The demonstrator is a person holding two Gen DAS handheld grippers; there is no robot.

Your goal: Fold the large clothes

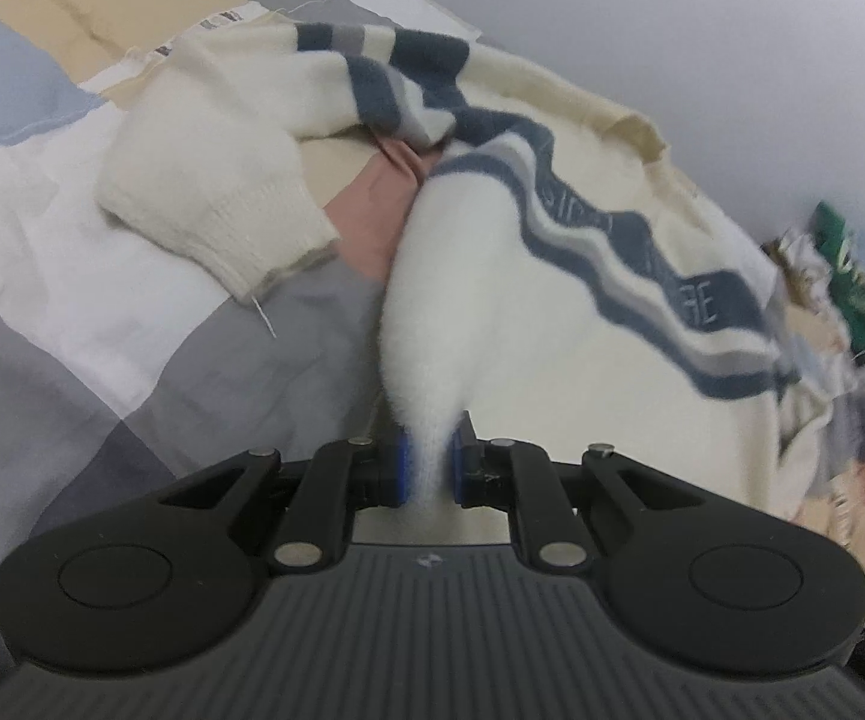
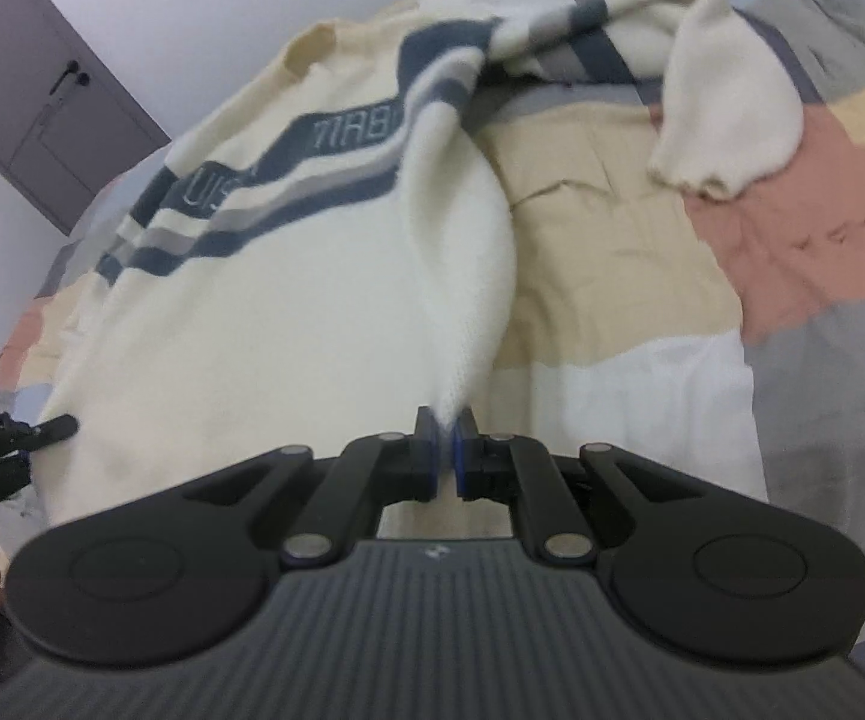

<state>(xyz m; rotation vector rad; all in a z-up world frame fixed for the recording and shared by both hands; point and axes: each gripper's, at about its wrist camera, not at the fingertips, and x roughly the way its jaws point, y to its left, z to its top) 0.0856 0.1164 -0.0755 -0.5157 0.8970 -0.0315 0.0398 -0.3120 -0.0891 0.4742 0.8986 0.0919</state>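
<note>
Each black plastic gripper [image 1: 431, 462] has blue finger pads [image 1: 399, 471], shiny round screws [image 1: 297, 553] and a ridged grey base [image 2: 432, 630].

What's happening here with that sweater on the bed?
A person holding two handheld grippers is starting to fold a cream sweater with navy and grey stripes, spread on a patchwork quilt. The left gripper and the right gripper are each shut on a pinch of its fabric, one at each side. Both sleeves lie loose, unfolded.
</note>
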